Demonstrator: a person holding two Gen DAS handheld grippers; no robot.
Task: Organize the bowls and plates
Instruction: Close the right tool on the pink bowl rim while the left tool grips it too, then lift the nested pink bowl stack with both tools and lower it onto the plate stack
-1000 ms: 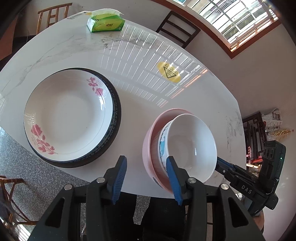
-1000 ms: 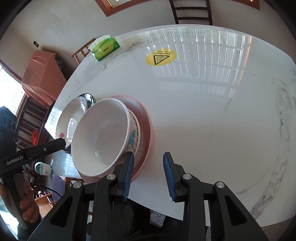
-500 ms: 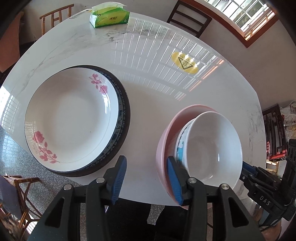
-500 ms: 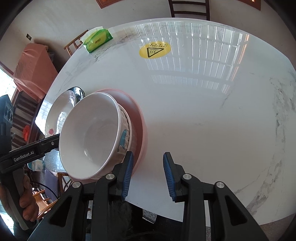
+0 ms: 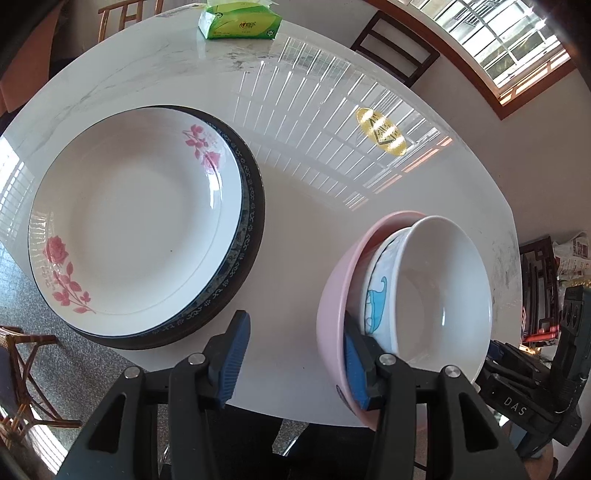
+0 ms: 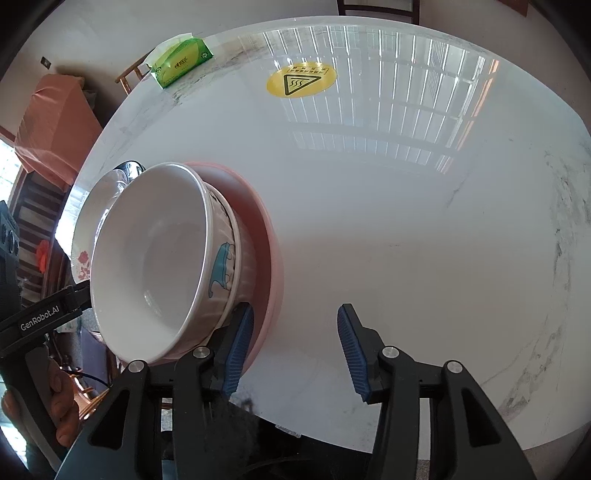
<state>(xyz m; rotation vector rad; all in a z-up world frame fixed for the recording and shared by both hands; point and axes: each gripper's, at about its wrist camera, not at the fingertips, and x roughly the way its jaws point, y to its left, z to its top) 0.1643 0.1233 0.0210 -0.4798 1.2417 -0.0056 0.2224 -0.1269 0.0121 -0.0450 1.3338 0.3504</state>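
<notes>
A white rose plate [image 5: 129,229] lies on a dark blue-patterned plate [image 5: 255,206] at the table's left. To its right a pink bowl [image 5: 328,317] holds a bowl with a blue drawing [image 5: 376,295] and a plain white bowl [image 5: 443,295] on top. My left gripper [image 5: 295,362] hovers at the near edge with its jaws opening. Its right finger [image 5: 356,365] overlaps the pink bowl's near rim, and the left pad is far from it. My right gripper [image 6: 295,350] has its jaws opening over bare table, its left finger [image 6: 238,350] beside the pink bowl [image 6: 271,258].
The white marble table [image 5: 295,166] carries a green tissue pack [image 5: 240,24] at the far edge and a yellow warning sticker [image 5: 380,129]. Chairs [image 5: 399,48] stand around it. A hand [image 6: 62,406] holds the left gripper's handle at the stack's left side.
The right gripper's jaws have spread wider. The left gripper has sunk closer to the table, and its right finger now overlaps the pink bowl's rim.
</notes>
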